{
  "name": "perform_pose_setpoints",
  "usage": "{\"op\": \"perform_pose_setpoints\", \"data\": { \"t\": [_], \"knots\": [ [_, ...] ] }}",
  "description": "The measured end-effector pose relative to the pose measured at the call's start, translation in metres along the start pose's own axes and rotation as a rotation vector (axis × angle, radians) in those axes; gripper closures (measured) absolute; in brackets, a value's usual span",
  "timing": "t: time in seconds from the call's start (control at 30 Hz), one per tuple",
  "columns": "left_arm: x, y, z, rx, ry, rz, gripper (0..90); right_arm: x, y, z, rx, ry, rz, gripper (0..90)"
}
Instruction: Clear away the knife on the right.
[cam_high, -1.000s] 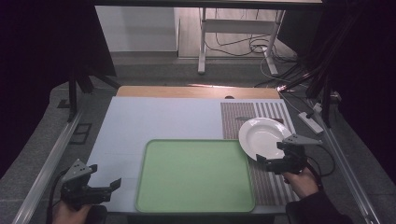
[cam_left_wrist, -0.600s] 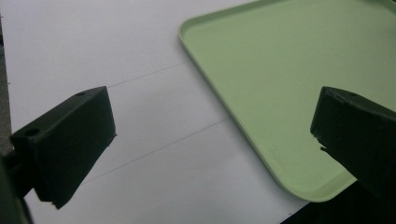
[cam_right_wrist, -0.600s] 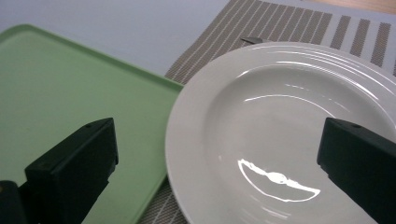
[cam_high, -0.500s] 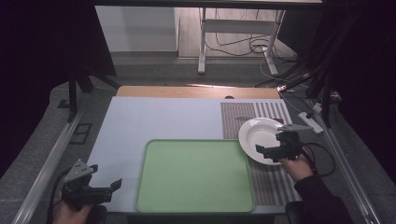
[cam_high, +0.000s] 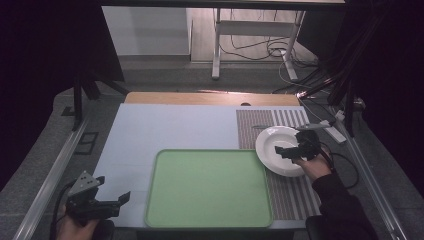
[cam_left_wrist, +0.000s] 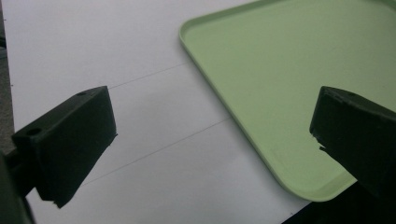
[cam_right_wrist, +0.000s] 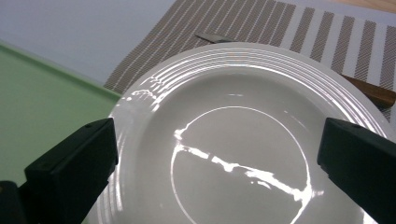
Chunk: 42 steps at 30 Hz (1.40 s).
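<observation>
surface: pale blue, with a striped mat laid on its right side.
tray: green, empty, front centre, touching the mat's left edge.
plate: white, ribbed rim, on the mat just right of the tray's far corner; a utensil pokes out beyond its far rim.
right hand-held gripper: yours hovers over the plate's right half, jaws spread wide with nothing in them; the plate sits between and below them.
left hand-held gripper: jaws apart, empty, idle at the front-left corner, near the tray's left rim.
step: approach to the plate, probably to carry it to the tray.
next: you need to drop to the rim and close on its edge.
</observation>
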<state>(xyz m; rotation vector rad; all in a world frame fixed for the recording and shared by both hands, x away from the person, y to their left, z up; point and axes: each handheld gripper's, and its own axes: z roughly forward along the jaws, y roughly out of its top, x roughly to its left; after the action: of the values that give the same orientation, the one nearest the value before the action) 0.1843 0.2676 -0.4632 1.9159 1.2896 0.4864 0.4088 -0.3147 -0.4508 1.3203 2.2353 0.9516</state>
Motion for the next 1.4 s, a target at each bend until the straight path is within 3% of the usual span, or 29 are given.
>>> {"op": "perform_pose_setpoints", "data": {
  "t": [0.97,1.27,1.4],
  "knots": [
    [0.005,0.000,0.001,0.001,-0.043,-0.026,0.6,-0.055,0.028,0.040,0.048,-0.102,0.087,0.0],
    [0.006,0.000,0.001,0.004,-0.048,-0.027,0.7,-0.068,0.036,0.053,0.069,-0.136,0.092,0.0],
    [0.006,0.000,0.001,0.004,-0.051,-0.029,0.7,-0.073,0.039,0.057,0.077,-0.154,0.064,3.2]
  ]
}}
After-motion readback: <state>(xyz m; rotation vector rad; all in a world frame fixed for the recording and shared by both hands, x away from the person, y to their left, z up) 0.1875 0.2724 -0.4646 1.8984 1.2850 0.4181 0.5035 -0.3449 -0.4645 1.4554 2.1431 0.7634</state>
